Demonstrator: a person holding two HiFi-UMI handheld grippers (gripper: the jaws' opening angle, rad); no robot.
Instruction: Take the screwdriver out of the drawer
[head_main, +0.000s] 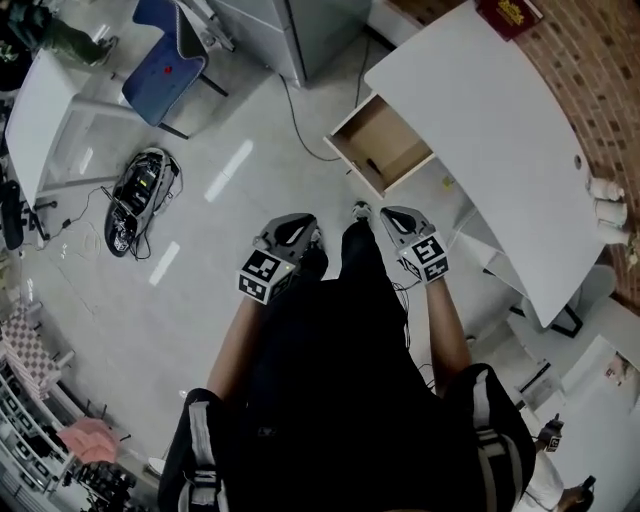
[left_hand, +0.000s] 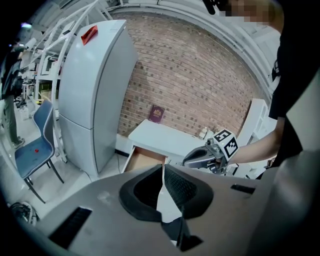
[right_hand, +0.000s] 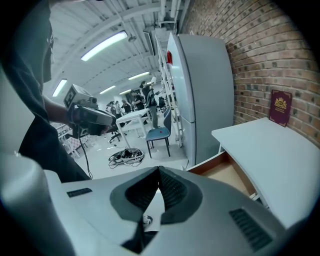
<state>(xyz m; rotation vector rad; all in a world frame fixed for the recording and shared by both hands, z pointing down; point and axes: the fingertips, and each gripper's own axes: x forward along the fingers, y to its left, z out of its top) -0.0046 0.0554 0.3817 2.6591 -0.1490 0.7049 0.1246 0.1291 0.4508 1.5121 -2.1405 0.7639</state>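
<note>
A: What are the surface and room like?
B: It's a white desk (head_main: 490, 130) with a smooth flat top, set against a red brick wall (head_main: 600, 90). A maroon booklet (head_main: 508, 12) stands propped against the brick at the desk's far end. The floor (head_main: 230, 170) is pale, glossy and throwing back light streaks.

A: Where's the drawer?
B: The drawer (head_main: 395, 130) is pulled out from under the desk top — a plain wooden box with a bare tan bottom. A small dark item (head_main: 372, 166) lies inside near the front panel. It's too small to confirm as the screwdriver.

A: And the grippers?
B: Both are short of the drawer, held in front of the person's dark clothing. The left gripper (head_main: 300, 228) has its ribbed black pads clenched tip to tip with nothing between them. The right gripper (head_main: 395, 218) is the same — jaws pressed together, empty. The right one sits nearer the drawer front.

A: How much room is there to move?
B: There's open floor between the grippers and the drawer front. A tall pale grey cabinet (left_hand: 95, 95) with rounded corners stands beside the desk on the drawer's side. Well off to the left are a cable tangle (head_main: 140, 190) on the floor, a blue chair (head_main: 165, 55) and a white table (head_main: 50, 110).
</note>
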